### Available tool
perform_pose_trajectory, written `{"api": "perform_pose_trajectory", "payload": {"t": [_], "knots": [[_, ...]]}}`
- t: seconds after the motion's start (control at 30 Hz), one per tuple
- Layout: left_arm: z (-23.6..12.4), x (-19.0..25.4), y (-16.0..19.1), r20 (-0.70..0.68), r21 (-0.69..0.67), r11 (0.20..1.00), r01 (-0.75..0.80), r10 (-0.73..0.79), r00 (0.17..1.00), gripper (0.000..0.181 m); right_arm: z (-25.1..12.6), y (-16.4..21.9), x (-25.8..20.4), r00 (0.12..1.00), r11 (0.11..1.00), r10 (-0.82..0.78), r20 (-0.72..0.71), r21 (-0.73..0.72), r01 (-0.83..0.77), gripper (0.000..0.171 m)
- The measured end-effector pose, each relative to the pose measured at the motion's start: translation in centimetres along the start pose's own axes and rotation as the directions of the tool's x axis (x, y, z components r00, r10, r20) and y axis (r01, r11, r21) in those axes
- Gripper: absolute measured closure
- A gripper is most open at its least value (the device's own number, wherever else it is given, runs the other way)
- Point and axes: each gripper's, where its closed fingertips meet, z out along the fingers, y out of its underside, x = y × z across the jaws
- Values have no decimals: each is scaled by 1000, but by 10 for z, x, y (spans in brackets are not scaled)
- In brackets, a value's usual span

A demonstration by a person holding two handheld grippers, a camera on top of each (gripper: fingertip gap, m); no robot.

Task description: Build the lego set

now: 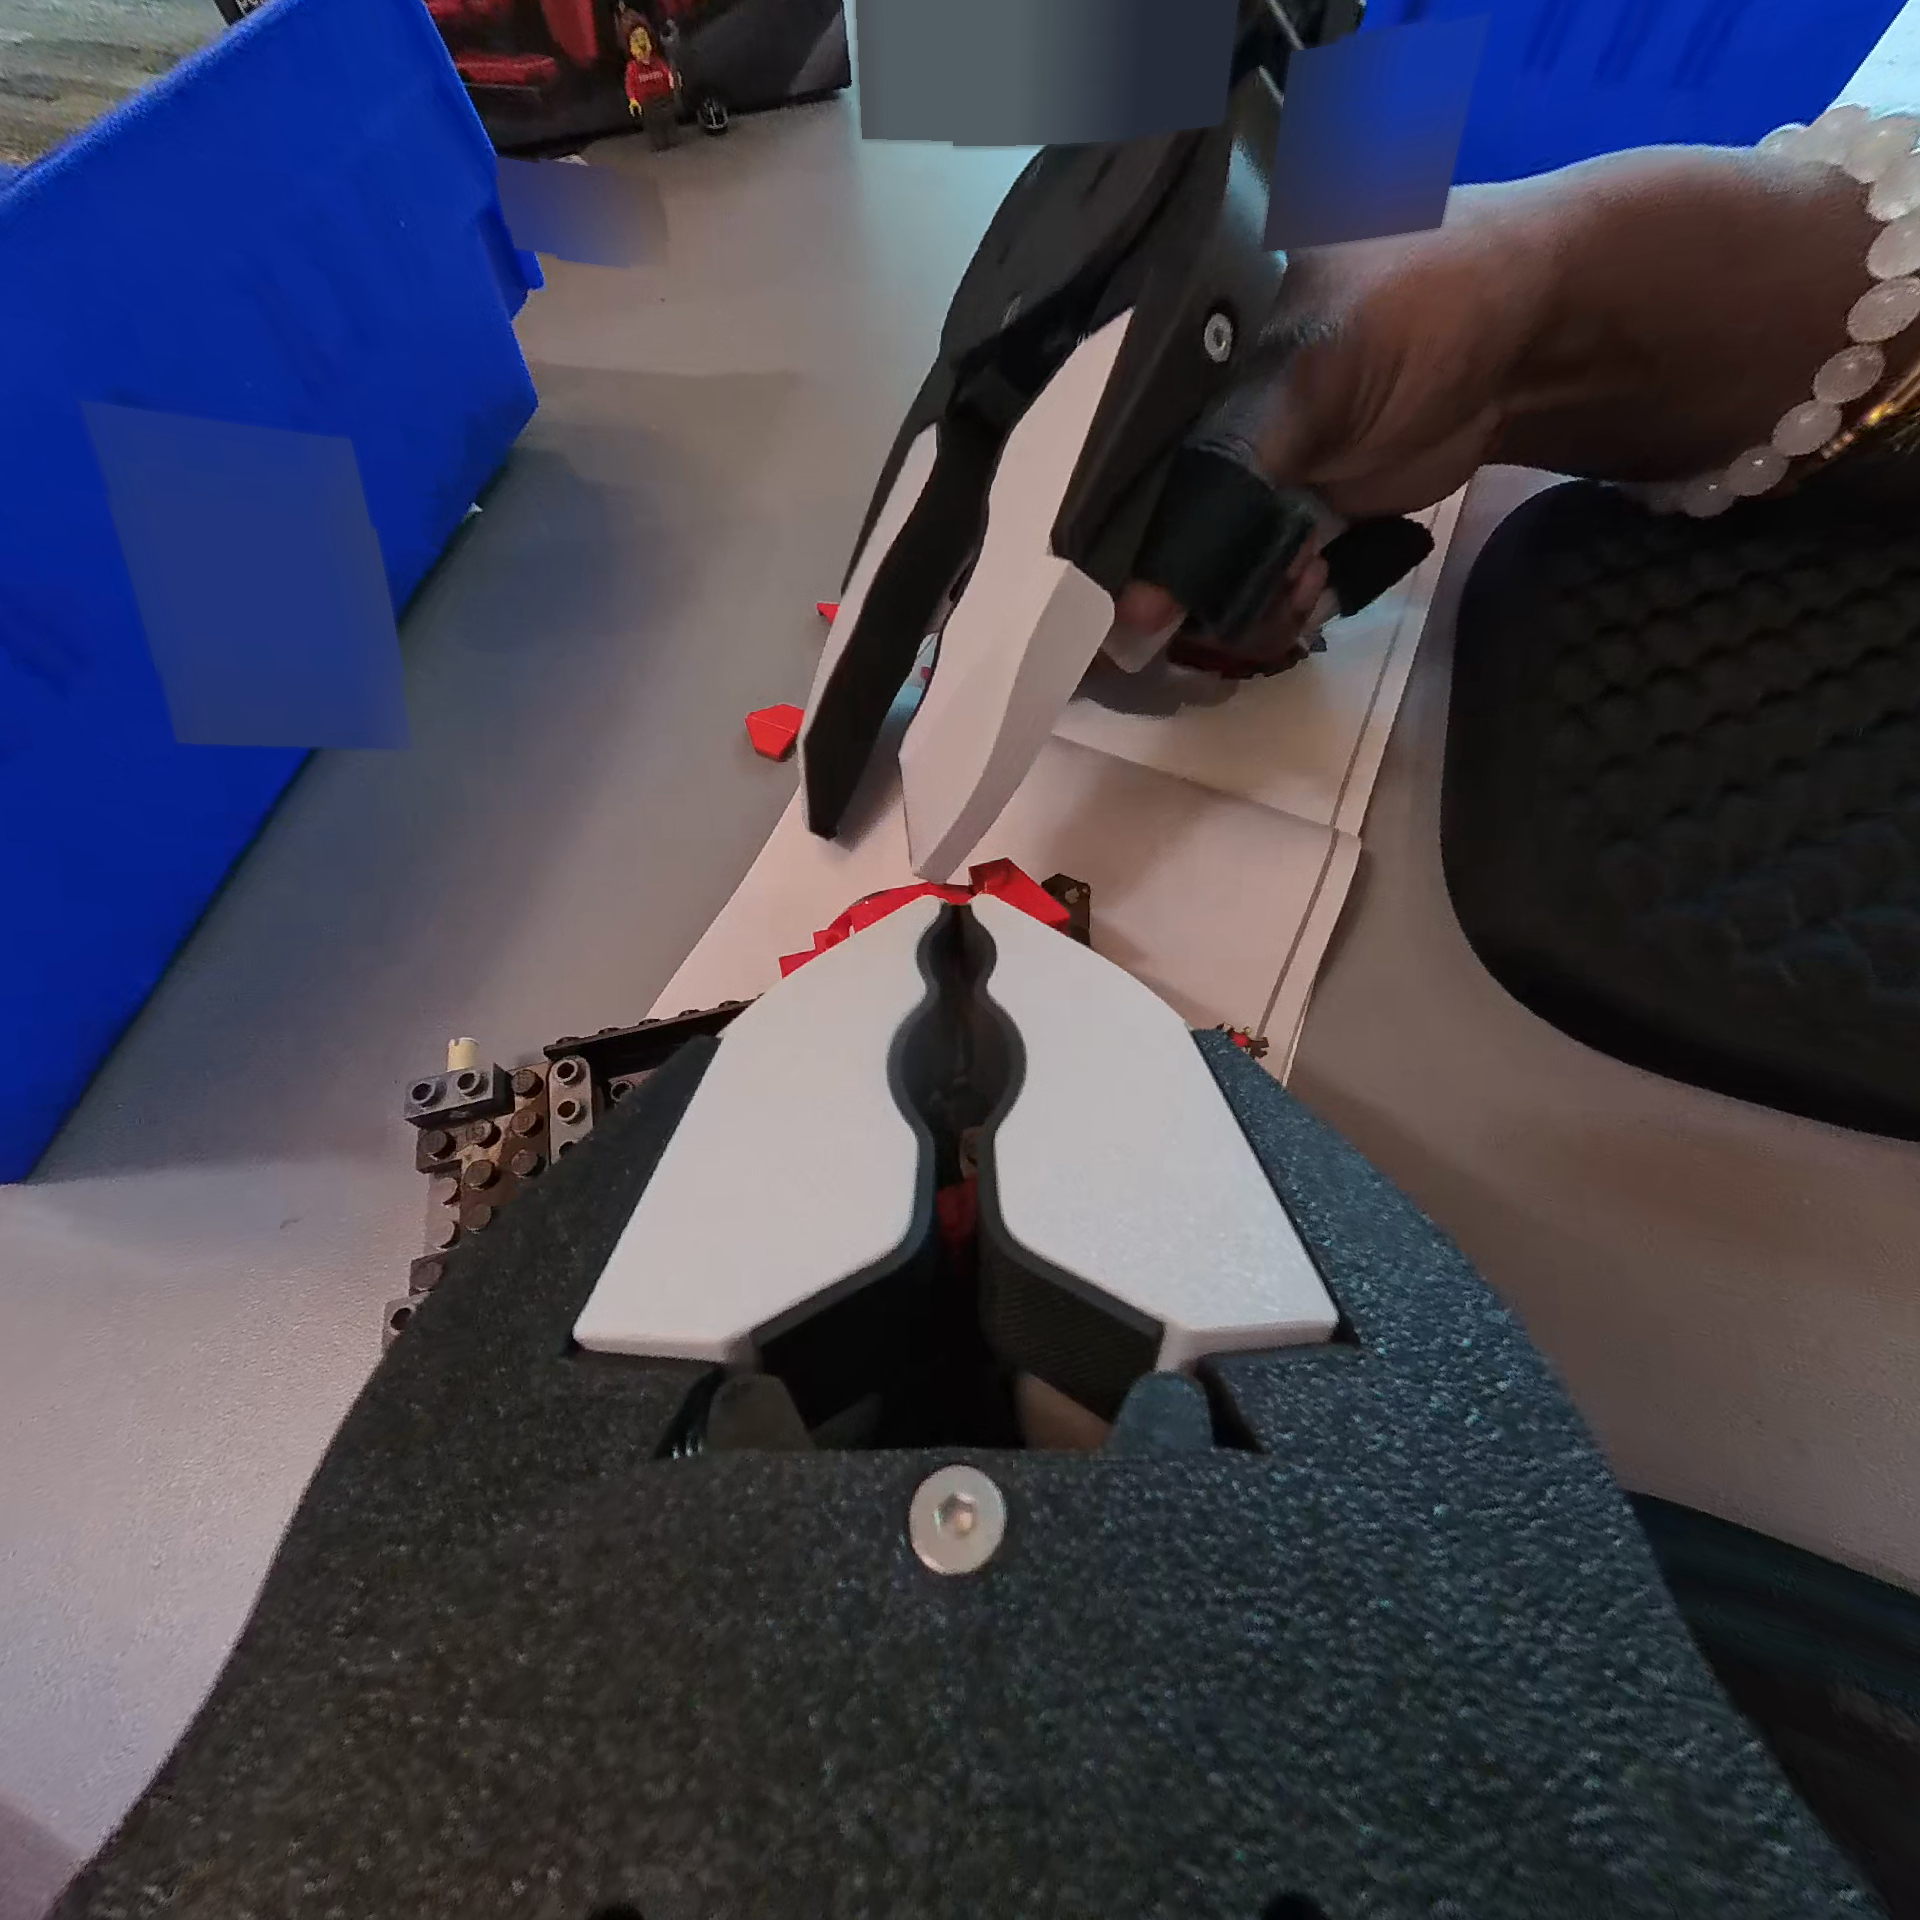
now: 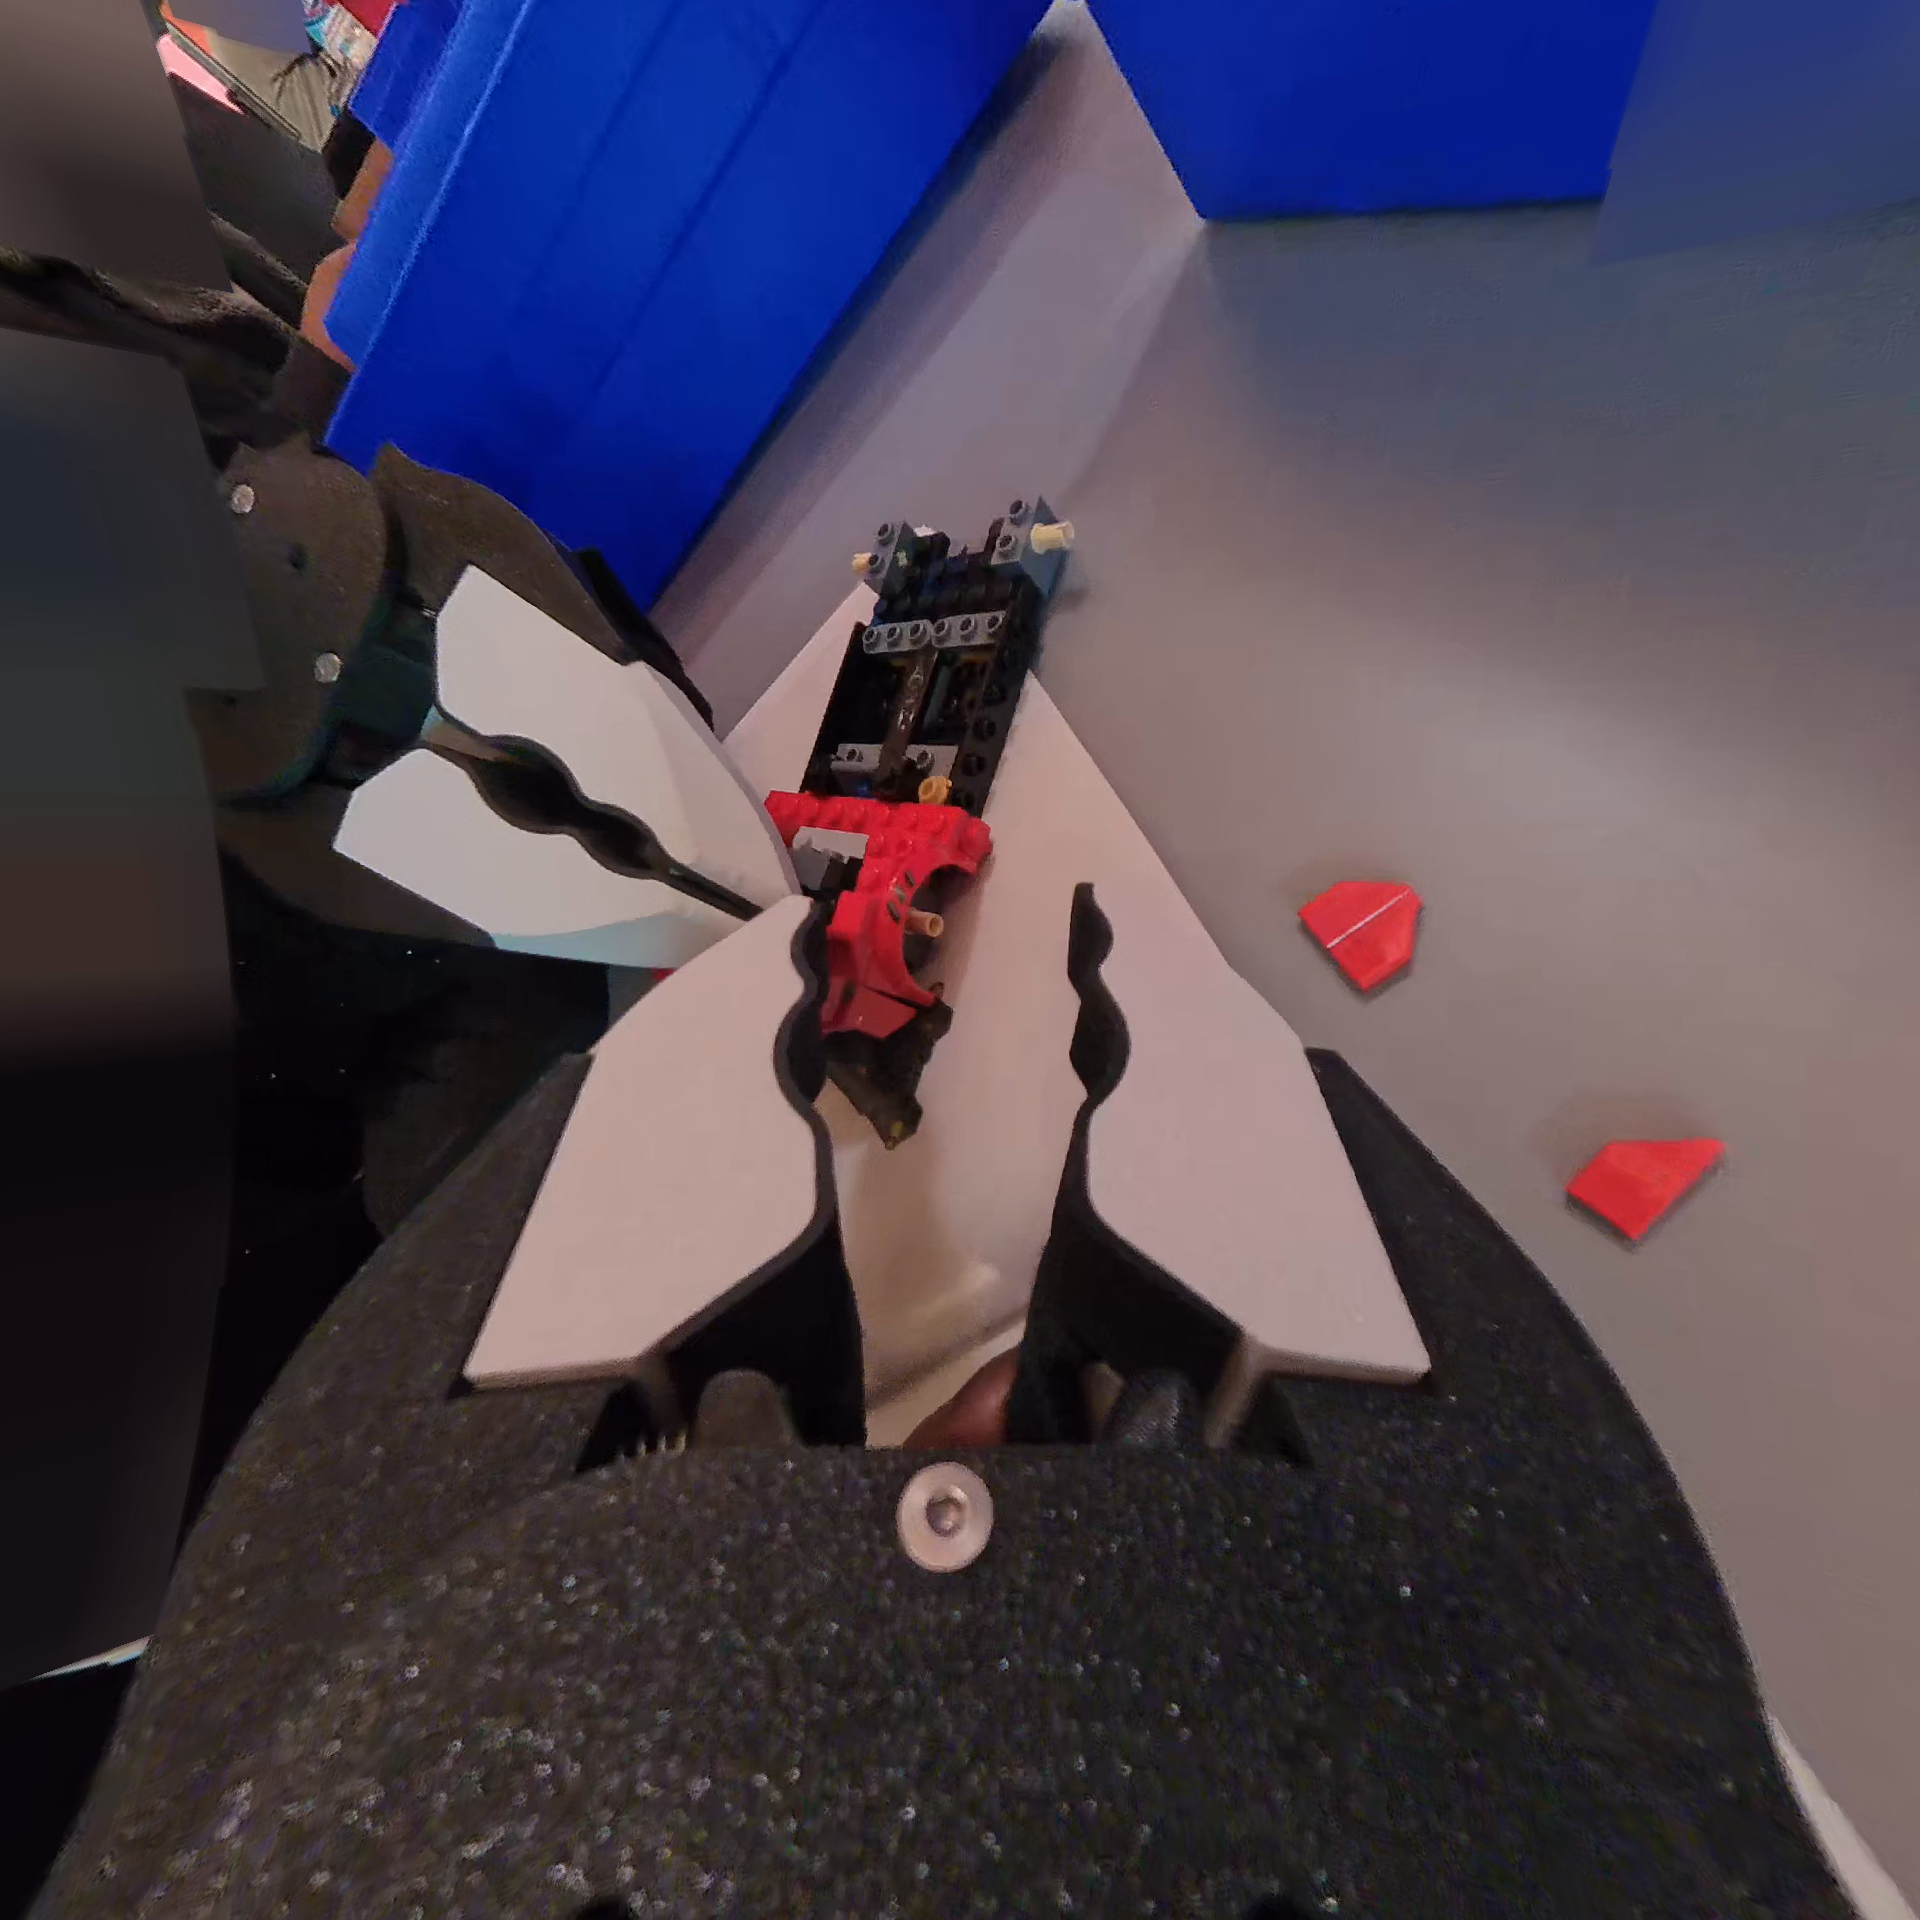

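Note:
A partly built lego car [image 2: 940, 696] lies on a white sheet [image 2: 1101, 790]. It has a black studded chassis and a red wheel-arch front [image 2: 883, 873]. In the left wrist view its black rear [image 1: 499, 1132] shows left of my fingers and its red front [image 1: 1023, 894] just past the tips. My left gripper [image 1: 956, 914] is shut, tips against the red front; it shows at the left of the right wrist view [image 2: 764, 904]. My right gripper [image 2: 943, 904] is open and empty, its left finger beside the red arch; a hand [image 1: 1558, 343] holds it tilted down over the model [image 1: 878, 842].
Two loose red wedge pieces [image 2: 1361, 930] [image 2: 1642, 1184] lie on the grey table right of the model; one shows in the left wrist view [image 1: 774, 730]. Blue bins [image 1: 208, 520] [image 2: 675, 260] stand close by. A lego box [image 1: 644, 62] stands at the back, a black mesh cushion [image 1: 1683, 790] on the right.

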Motion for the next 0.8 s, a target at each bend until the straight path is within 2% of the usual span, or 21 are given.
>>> {"api": "perform_pose_trajectory", "payload": {"t": [0.33,0.5,0.63,0.7,0.8], "knots": [[0,0,1,-7,-2,1000,8,-8,1000,181,3,1,2,998,998,-59,-36,-8,59,126],[0,1,1,-9,-1,1000,10,-10,1000,181,4,0,0,990,992,-124,-59,8,125,134],[-1,0,1,-8,-2,1000,10,-10,1000,181,3,-3,1,993,994,-103,-52,21,104,121],[0,0,1,-7,-2,1000,9,-9,1000,181,-1,-6,0,997,996,-68,-19,51,69,122],[0,0,1,-7,-3,1000,10,-10,1000,181,-1,-1,3,994,995,-99,-51,20,100,125]]}}
